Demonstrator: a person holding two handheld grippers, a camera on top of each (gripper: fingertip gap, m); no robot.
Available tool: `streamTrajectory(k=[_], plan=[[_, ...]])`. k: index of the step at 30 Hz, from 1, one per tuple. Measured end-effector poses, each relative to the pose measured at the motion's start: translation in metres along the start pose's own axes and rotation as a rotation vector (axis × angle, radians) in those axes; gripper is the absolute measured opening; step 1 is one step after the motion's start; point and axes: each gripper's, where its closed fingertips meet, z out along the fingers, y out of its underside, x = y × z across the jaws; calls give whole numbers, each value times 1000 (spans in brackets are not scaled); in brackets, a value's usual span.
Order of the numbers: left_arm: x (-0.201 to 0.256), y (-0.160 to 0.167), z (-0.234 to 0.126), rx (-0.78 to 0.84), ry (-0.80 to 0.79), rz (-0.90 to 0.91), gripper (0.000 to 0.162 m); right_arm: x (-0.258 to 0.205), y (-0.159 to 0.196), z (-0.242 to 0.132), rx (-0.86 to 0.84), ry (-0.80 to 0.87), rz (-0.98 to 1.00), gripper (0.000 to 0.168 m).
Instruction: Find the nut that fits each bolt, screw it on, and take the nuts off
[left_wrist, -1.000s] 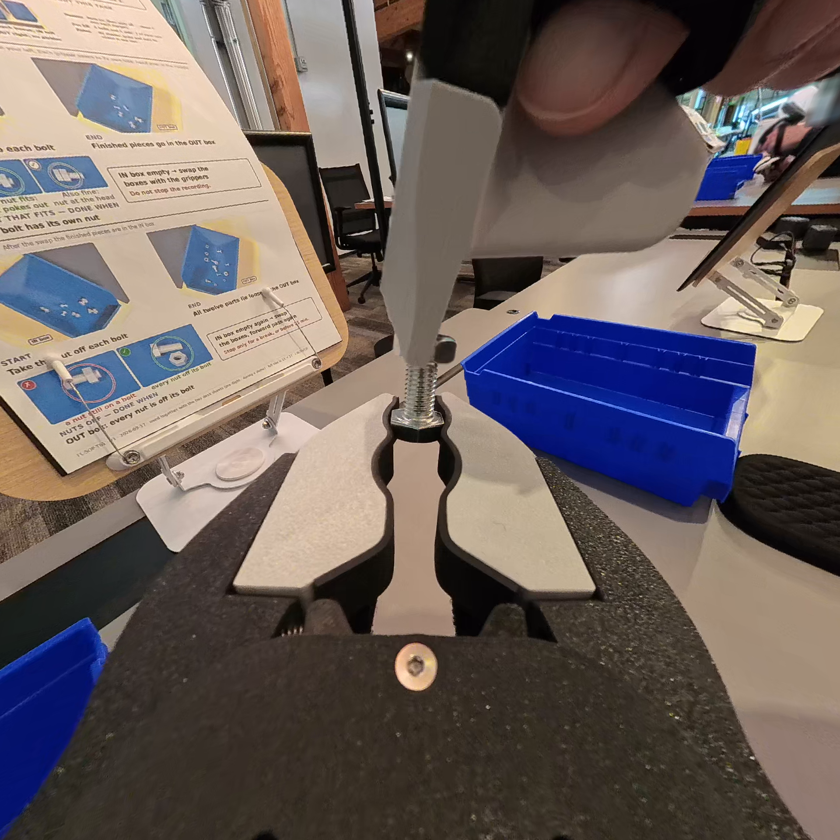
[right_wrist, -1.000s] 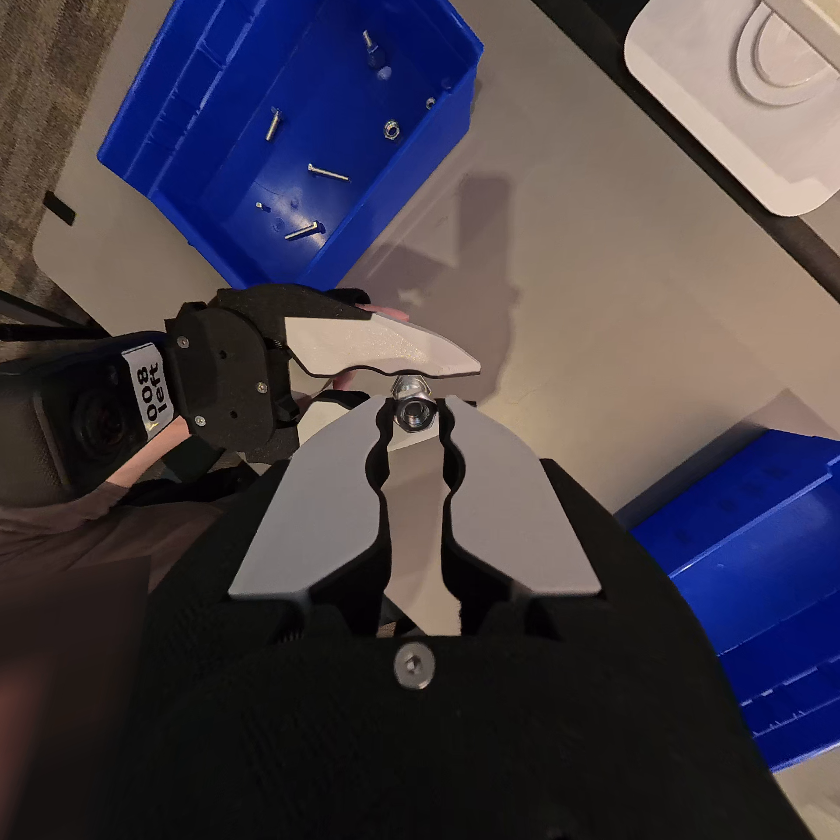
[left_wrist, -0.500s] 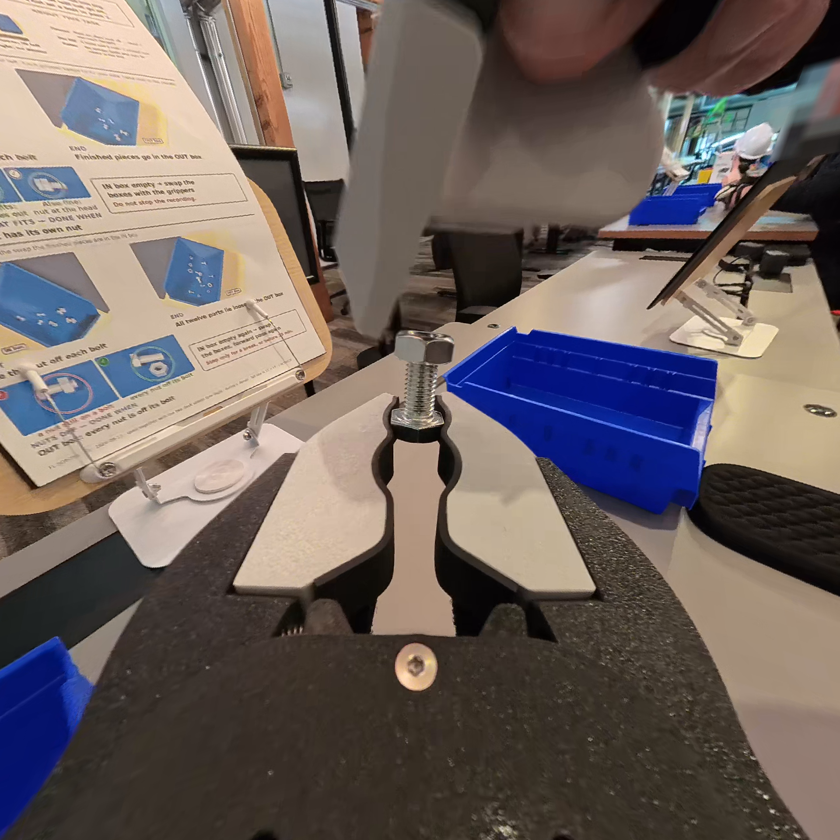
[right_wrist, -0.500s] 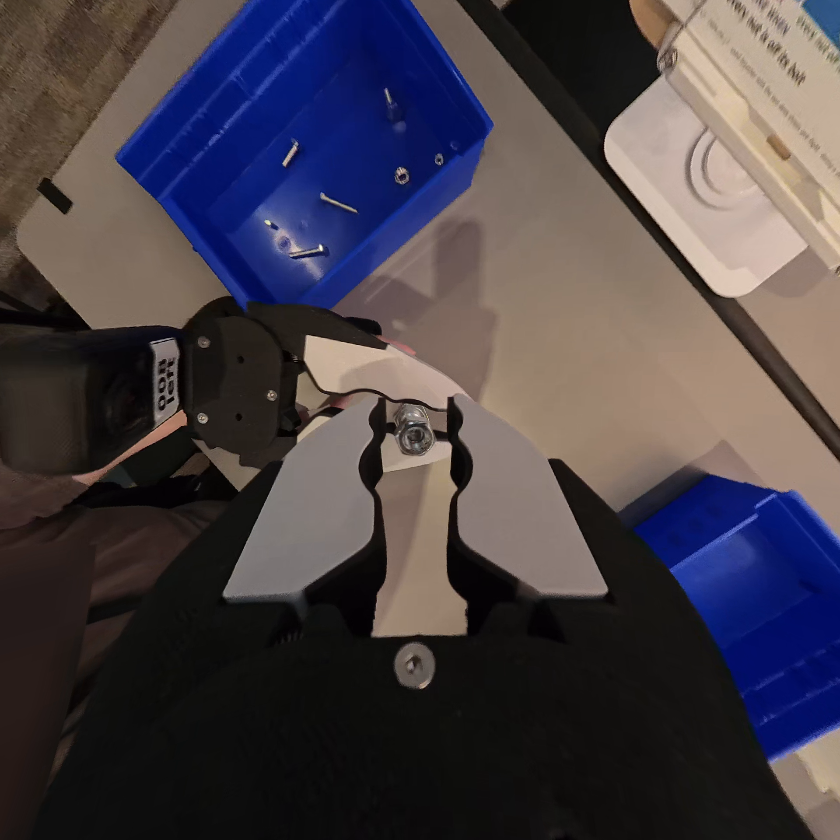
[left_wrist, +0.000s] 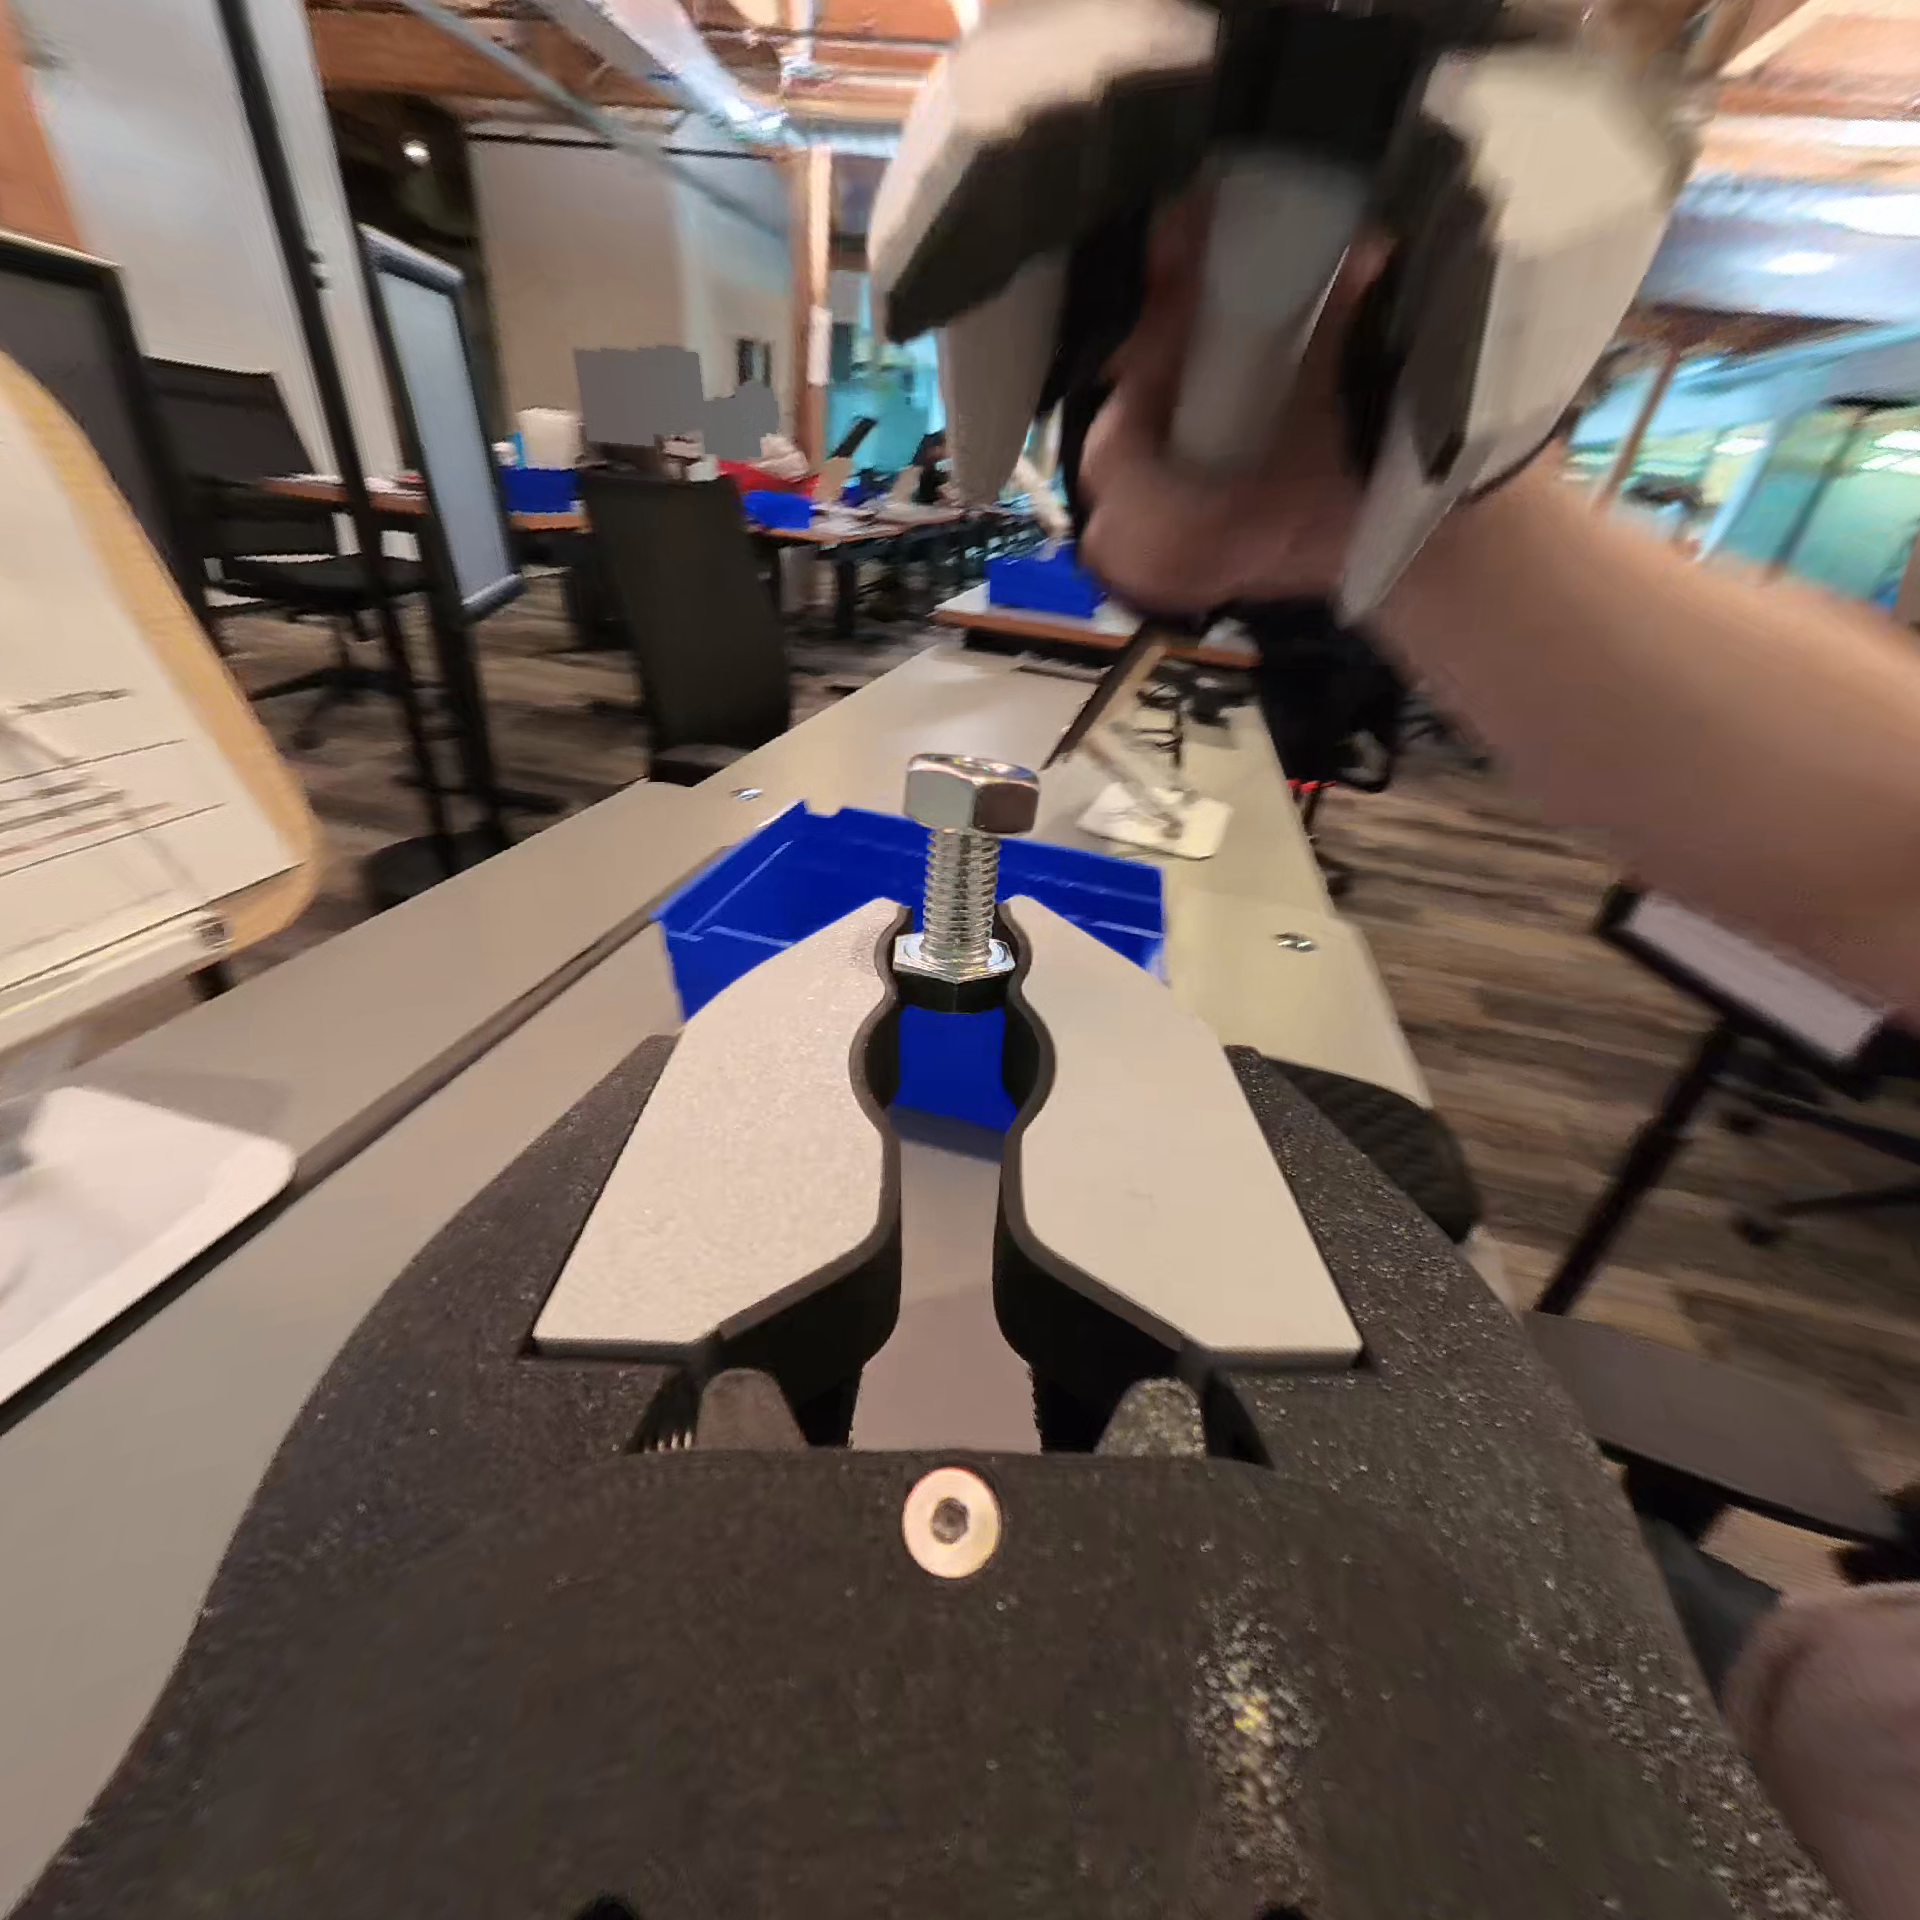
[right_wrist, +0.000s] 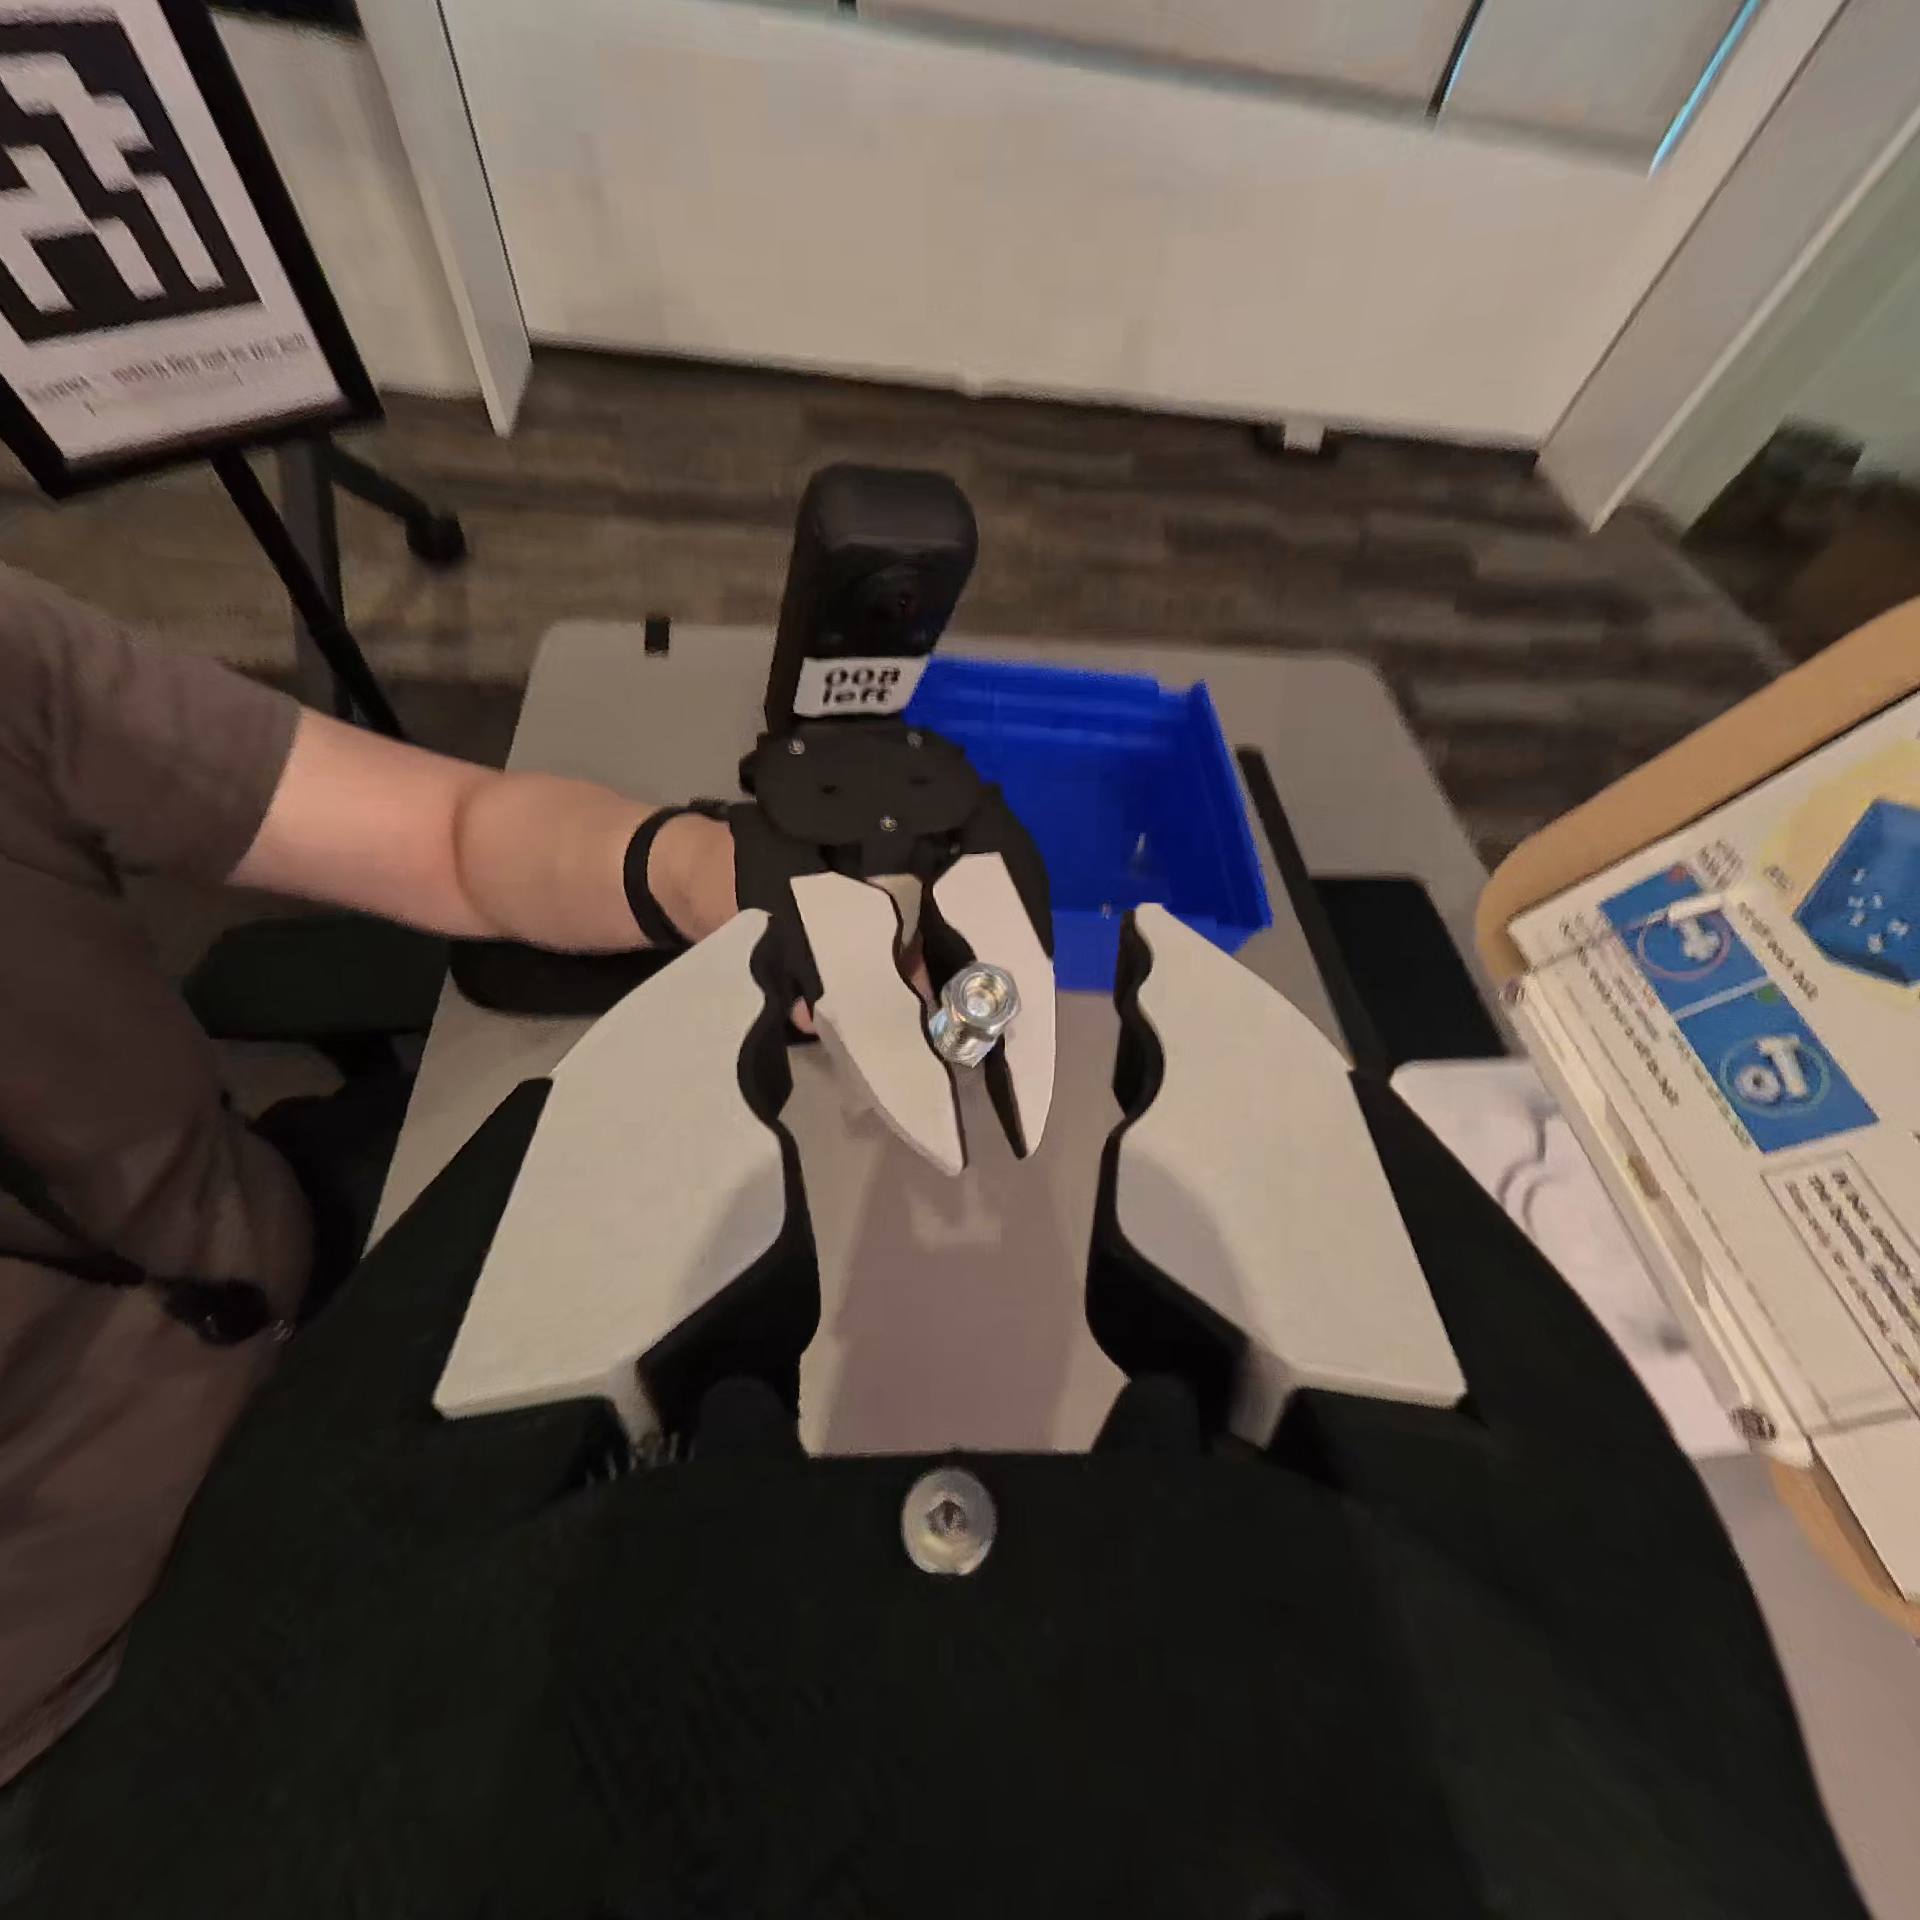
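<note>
Two grippers are showing in these views. The left gripper (left_wrist: 951, 961) is holding a silver nut (left_wrist: 943, 954) between its tips, with its jaws narrow and pressing on the flat sides of the nut. A silver bolt (left_wrist: 966, 847) is sitting in this nut and is standing upright, with its hex head on top and its thread going down through the nut. A blue bin (left_wrist: 758, 914) is lying on the grey table (left_wrist: 436, 997) just behind the gripper tips. An instruction sheet (left_wrist: 94, 758) on a stand is leaning at the left side.

From the right wrist view, the right gripper (right_wrist: 945, 971) is standing wide apart and is holding nothing. Its two fingers are lying on both sides of the left gripper (right_wrist: 961, 1060), which is pointing toward the camera with the bolt (right_wrist: 975, 1013) and nut in its tips. Another blue bin (right_wrist: 1132, 821) is resting on the table (right_wrist: 582, 717) behind the left gripper. A bare forearm (right_wrist: 447, 852) is reaching in from the left.
</note>
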Motion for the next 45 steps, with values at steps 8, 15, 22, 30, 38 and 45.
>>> streamTrajectory(k=[8,15,22,30,38,45], plan=[[25,-14,-1,79,131,-45,14,-13,3,5,383,-25,11,76],[29,-14,-1,68,121,-2,14,-32,9,29,387,-82,-15,89],[27,-14,-1,69,108,14,14,-37,10,34,399,-100,2,88],[23,-16,-3,77,90,14,14,-43,15,38,390,-111,3,88],[16,-14,-4,76,75,-6,14,-38,17,36,396,-85,26,88],[12,-15,-6,81,65,-13,14,-35,23,33,386,-53,35,85]])
